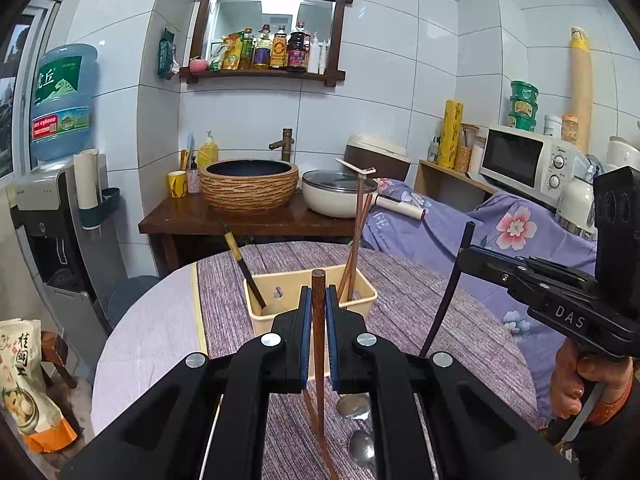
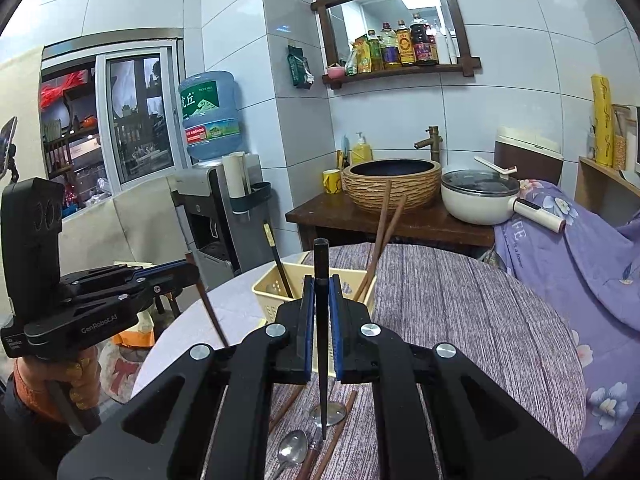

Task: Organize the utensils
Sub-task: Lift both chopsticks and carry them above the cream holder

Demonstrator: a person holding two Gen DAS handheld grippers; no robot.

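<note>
My left gripper (image 1: pixel 319 300) is shut on a brown wooden chopstick (image 1: pixel 319 344), held upright just in front of the cream utensil holder (image 1: pixel 362 294). My right gripper (image 2: pixel 321 298) is shut on a black chopstick (image 2: pixel 321 320), also upright, near the holder (image 2: pixel 266 286). The holder stands on the round table and contains two brown chopsticks (image 1: pixel 356 236) and a black-handled ladle (image 1: pixel 242 262). Metal spoons (image 1: pixel 362 446) and more brown chopsticks (image 2: pixel 336 436) lie on the purple mat below the grippers. The right gripper shows in the left wrist view (image 1: pixel 466 254), the left in the right wrist view (image 2: pixel 192 276).
A wooden counter (image 1: pixel 224 220) behind the table carries a woven basin, a yellow mug and a white lidded pot (image 1: pixel 340 196). A water dispenser (image 1: pixel 60 220) stands at left. A floral-covered surface with a microwave (image 1: pixel 524 160) lies at right. The table edge (image 1: pixel 120 340) curves at left.
</note>
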